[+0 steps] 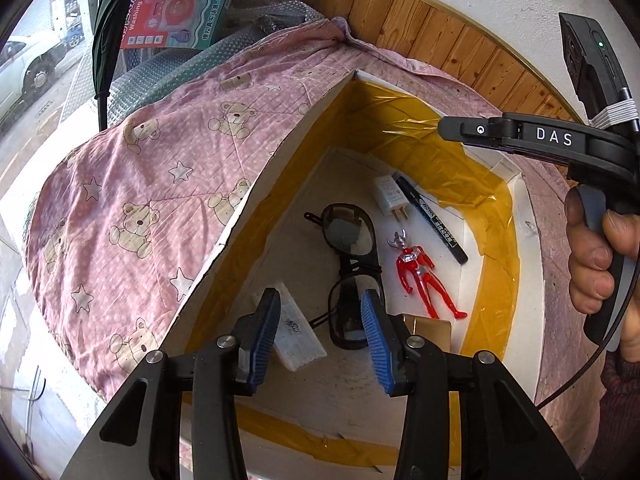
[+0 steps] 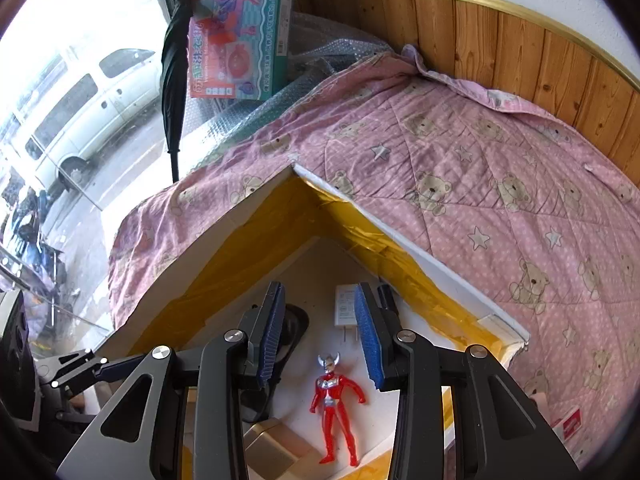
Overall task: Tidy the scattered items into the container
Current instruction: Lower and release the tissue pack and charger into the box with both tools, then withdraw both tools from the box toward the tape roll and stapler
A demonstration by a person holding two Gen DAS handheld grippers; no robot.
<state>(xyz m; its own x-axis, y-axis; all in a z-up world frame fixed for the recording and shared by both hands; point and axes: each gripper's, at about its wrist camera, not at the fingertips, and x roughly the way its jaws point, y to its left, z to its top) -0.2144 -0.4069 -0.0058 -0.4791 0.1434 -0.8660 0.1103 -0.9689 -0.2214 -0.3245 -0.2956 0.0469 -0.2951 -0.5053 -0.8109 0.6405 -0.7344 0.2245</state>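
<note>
A white box (image 1: 256,208) lined with yellow tape sits on a pink bear-print quilt. Inside lie a red toy figure (image 1: 424,276), black glasses (image 1: 352,248), a white plug charger (image 1: 390,196), a black marker (image 1: 436,220), a clear plastic case (image 1: 296,332) and a gold block (image 1: 430,334). My left gripper (image 1: 320,336) hangs open above the case and glasses, holding nothing. My right gripper (image 2: 320,332) is open and empty over the box (image 2: 420,256), with the figure (image 2: 336,404) and the charger (image 2: 346,308) below it. A hand holds the right tool (image 1: 552,140).
The quilt (image 2: 480,184) spreads to the right and back against a wood-panelled wall (image 2: 500,32). A toy carton (image 2: 244,28), bubble wrap and a folded black umbrella (image 2: 176,60) stand at the back left. Beyond a window, a white van is parked.
</note>
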